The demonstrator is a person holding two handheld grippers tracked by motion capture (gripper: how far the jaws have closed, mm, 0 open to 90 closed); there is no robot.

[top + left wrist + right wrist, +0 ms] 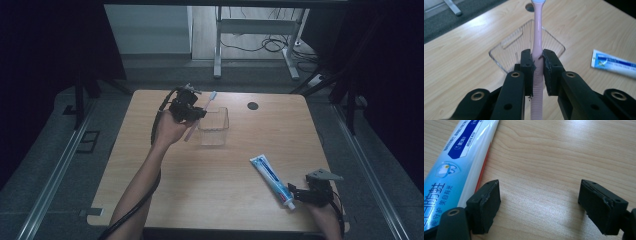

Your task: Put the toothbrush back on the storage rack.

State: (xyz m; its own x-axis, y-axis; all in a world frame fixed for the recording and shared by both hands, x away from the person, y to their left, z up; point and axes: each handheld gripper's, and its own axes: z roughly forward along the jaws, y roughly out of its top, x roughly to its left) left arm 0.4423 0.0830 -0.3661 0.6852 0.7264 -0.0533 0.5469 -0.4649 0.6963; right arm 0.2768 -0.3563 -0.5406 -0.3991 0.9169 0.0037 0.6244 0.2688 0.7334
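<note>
My left gripper (192,114) is shut on a pink toothbrush (199,116), held over the left rim of a clear plastic cup (214,127). In the left gripper view the pink toothbrush (537,45) runs up between the jaws of my left gripper (538,65), its head pointing past the clear plastic cup (512,47). A blue and white toothpaste tube (271,179) lies flat at the front right. My right gripper (298,194) rests open on the table beside the tube's cap end. In the right gripper view my right gripper (539,197) has bare wood between its jaws, the toothpaste tube (454,162) lying just left.
The wooden table (150,195) has a dark round hole (253,105) near its far edge. Metal rails run along both sides on the floor. A white desk frame (260,30) with cables stands beyond the table.
</note>
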